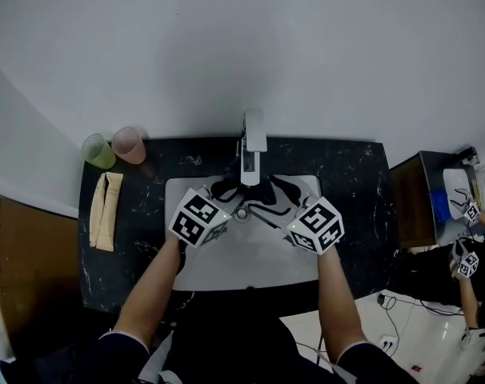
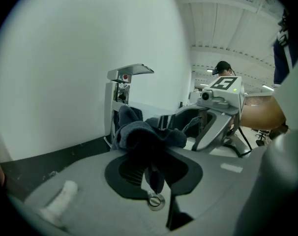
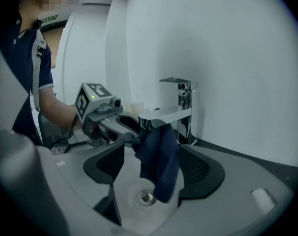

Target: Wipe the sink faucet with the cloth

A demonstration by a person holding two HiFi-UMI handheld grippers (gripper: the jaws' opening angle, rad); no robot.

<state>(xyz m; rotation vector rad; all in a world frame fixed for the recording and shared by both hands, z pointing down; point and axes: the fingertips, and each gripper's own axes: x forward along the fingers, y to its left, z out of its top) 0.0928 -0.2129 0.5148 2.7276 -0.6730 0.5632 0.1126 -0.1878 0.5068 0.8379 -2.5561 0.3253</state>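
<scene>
A black stone counter with pale veins (image 1: 362, 182) carries a white rectangular sink (image 1: 250, 266), and you stand over it with both arms reaching in. On the counter's left lies a folded beige towel (image 1: 105, 210). A chrome square-bodied faucet (image 3: 181, 109) rises at the back of the basin, and the dark blue cloth (image 3: 161, 151) hangs from its flat spout, dangling over the basin. Your left gripper (image 2: 151, 163) has its jaws nearly together, clamped on a bunched end of that cloth just in front of the faucet. Your right gripper (image 3: 154, 170) has its jaws spread wide, the cloth hanging between them without either pad pressing on it. A translucent green cup (image 1: 98, 151) and a translucent pink cup (image 1: 129, 145) stand side by side at the counter's back left corner. The small round metal drain (image 3: 147, 197) sits below the cloth.
</scene>
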